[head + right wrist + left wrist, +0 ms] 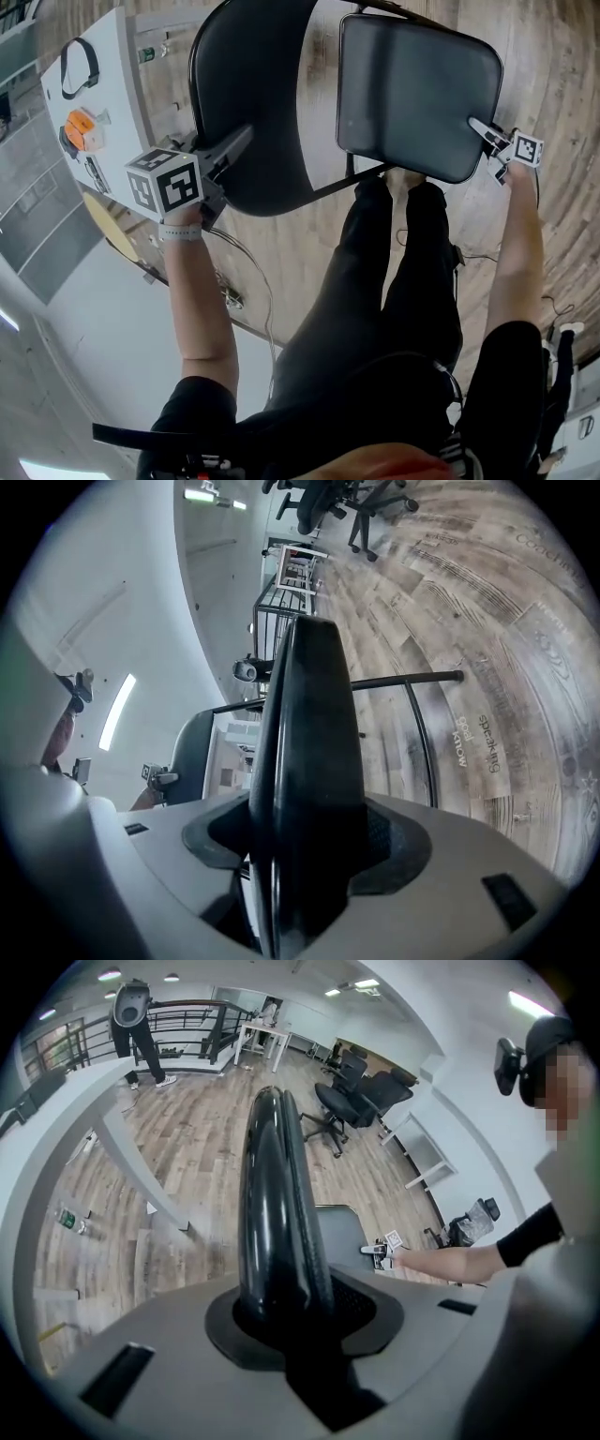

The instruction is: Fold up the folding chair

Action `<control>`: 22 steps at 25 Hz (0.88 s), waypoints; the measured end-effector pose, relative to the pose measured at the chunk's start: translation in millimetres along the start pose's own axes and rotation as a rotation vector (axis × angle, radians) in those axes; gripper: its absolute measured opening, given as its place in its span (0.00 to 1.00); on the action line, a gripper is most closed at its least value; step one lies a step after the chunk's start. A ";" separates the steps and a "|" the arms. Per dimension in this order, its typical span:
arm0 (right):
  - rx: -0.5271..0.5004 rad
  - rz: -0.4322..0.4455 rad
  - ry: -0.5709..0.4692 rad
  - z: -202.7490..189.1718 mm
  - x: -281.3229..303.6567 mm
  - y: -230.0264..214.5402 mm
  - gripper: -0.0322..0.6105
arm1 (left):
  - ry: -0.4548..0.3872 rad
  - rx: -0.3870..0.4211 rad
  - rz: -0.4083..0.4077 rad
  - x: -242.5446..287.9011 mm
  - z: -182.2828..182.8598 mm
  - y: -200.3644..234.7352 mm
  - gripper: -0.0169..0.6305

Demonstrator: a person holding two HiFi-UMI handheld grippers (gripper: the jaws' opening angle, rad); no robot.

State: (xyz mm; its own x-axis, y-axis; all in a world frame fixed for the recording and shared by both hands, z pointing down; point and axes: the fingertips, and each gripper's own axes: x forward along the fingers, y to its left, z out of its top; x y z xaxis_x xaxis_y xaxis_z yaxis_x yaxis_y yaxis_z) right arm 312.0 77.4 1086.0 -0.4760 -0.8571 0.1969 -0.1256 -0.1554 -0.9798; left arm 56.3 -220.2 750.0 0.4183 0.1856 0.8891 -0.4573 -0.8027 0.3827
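The left gripper [286, 1283] is closed on the backrest [281, 1176], and the right gripper [309, 808] is wide and clamped on the seat [309, 742] edge. Only in the head view is the whole folding chair [412, 94] seen, still unfolded.

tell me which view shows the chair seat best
The head view: the whole seat shows from above. The right gripper view has it only edge-on, between the jaws of the right gripper. The left gripper view shows just a slice of it behind the backrest.
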 end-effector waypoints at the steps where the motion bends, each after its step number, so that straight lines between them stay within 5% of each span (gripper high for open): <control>1: 0.010 0.002 -0.006 -0.6 -0.3 0.4 0.50 | -0.001 0.012 0.006 0.0 1.2 -1.0 0.17; 11: 0.034 0.011 -0.005 -0.5 -6.2 9.3 0.48 | 0.001 0.010 0.008 -6.7 0.0 -11.8 0.12; 22: 0.017 0.161 0.021 -3.9 26.9 115.2 0.45 | 0.016 -0.006 0.042 -53.6 8.8 -15.9 0.11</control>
State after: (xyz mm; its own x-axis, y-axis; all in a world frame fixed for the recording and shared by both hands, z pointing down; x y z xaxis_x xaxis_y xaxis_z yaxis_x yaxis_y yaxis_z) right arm 281.3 38.4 978.6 -0.5068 -0.8613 0.0376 -0.0316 -0.0249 -0.9992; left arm 48.1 -222.3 694.1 0.3862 0.1607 0.9083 -0.4789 -0.8067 0.3463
